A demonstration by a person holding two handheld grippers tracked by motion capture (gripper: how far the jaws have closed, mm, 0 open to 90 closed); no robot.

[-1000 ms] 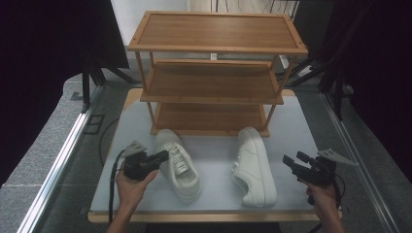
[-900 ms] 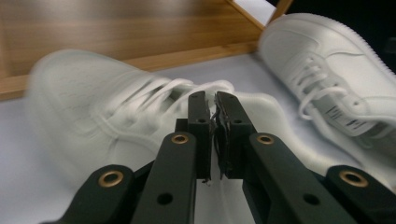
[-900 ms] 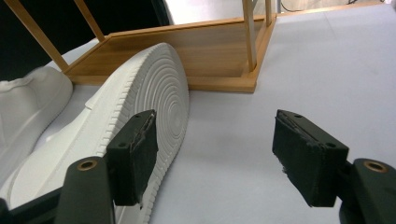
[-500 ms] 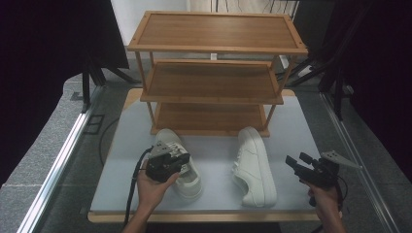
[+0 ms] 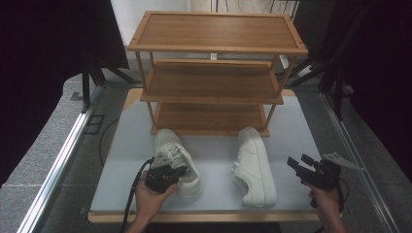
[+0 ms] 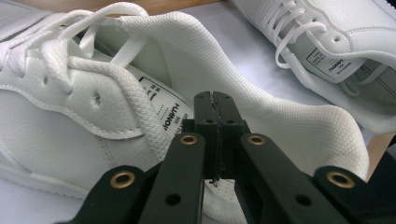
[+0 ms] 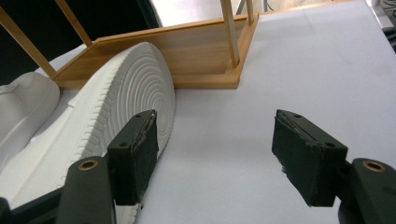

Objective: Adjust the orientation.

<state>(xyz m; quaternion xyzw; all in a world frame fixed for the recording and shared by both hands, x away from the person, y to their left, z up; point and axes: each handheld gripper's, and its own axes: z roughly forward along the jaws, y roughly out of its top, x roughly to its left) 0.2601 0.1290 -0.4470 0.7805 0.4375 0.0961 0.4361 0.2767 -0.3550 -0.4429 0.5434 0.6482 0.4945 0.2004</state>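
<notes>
Two white lace-up shoes lie on the pale table in front of a wooden rack. The left shoe (image 5: 175,155) (image 6: 84,107) stands upright. My left gripper (image 5: 181,171) (image 6: 215,100) is at its near side, shut, with the tips reaching over the collar edge into the opening. I see nothing between the pads. The right shoe (image 5: 255,165) (image 6: 336,42) lies tipped, its ribbed sole (image 7: 116,98) facing my right gripper (image 5: 299,164) (image 7: 217,121). That gripper stands open just right of the shoe, holding nothing.
A three-shelf wooden rack (image 5: 214,92) (image 7: 196,56) stands at the back of the table, its bottom shelf right behind the shoes. Bare table top (image 7: 280,70) lies right of the right shoe. Dark drapes hang on both sides.
My left hand has moved right, from beside the left shoe to over its collar, and its jaws have closed. The right hand has stayed where it was.
</notes>
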